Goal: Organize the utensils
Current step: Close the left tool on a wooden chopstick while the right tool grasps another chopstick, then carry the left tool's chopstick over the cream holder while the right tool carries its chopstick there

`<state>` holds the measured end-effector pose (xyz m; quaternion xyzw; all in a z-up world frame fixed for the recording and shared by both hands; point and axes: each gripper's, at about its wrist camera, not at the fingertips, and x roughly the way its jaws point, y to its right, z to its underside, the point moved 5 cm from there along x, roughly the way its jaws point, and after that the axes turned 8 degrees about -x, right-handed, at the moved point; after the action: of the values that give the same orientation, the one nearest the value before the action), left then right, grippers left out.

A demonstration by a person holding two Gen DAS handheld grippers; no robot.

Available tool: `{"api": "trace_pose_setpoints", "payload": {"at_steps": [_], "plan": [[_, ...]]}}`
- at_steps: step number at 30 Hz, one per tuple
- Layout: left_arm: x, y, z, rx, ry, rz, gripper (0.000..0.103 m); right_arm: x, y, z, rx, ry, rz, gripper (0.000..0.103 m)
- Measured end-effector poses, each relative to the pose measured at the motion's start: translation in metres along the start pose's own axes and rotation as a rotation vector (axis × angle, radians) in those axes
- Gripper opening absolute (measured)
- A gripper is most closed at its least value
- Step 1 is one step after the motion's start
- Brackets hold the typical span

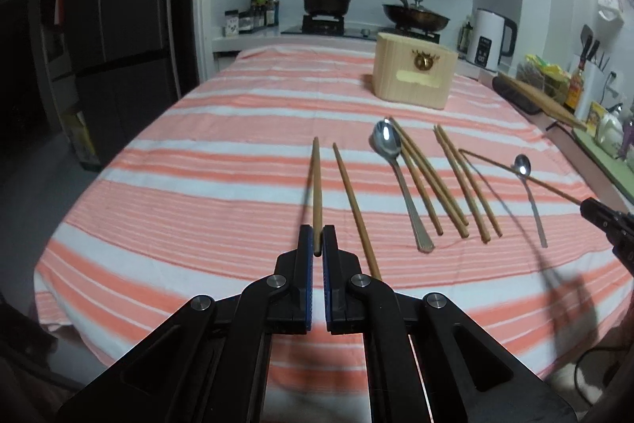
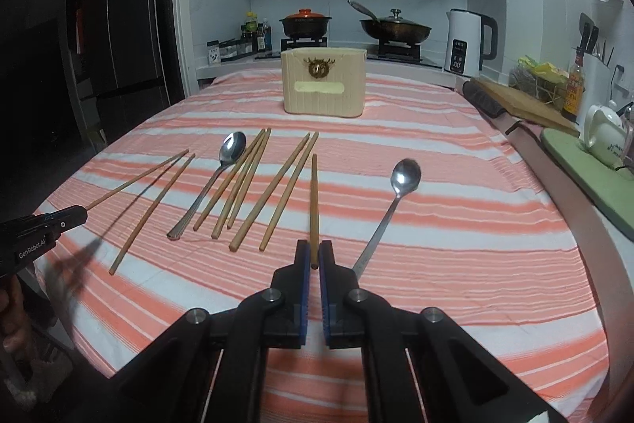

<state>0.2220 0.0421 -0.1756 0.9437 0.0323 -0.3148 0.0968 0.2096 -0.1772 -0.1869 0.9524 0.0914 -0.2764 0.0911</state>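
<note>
Both tongs point down over the near edge of the striped surface (image 1: 158,153). The left tongs (image 1: 317,238) and the right tongs (image 2: 314,252) are each closed on one thin brown wooden chopstick, the left chopstick (image 1: 316,185) and the right chopstick (image 2: 314,201), lifted above the surface.

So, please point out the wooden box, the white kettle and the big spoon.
wooden box (image 2: 323,84), right wrist view, front face.
white kettle (image 2: 463,44), right wrist view, body.
big spoon (image 1: 386,139), left wrist view, bowl.
</note>
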Motion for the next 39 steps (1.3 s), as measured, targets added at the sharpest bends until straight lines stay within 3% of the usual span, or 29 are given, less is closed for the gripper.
{"api": "trace_pose_setpoints", "payload": {"at_steps": [10,17,30,39], "plan": [[-0.031,0.012,-0.095,0.058,0.119,0.123,0.002,-0.021,0.025,-0.081,-0.064,0.126,0.006,0.004],[-0.026,0.014,-0.144,0.026,0.110,0.201,0.002,-0.024,0.038,-0.126,-0.061,0.176,-0.031,0.004],[-0.008,0.047,-0.192,0.016,0.031,0.301,0.002,-0.017,0.052,-0.181,-0.023,0.196,-0.115,0.004],[0.006,0.079,-0.271,0.015,0.054,0.347,0.002,-0.004,0.067,-0.246,-0.017,0.235,-0.120,0.004]]}}
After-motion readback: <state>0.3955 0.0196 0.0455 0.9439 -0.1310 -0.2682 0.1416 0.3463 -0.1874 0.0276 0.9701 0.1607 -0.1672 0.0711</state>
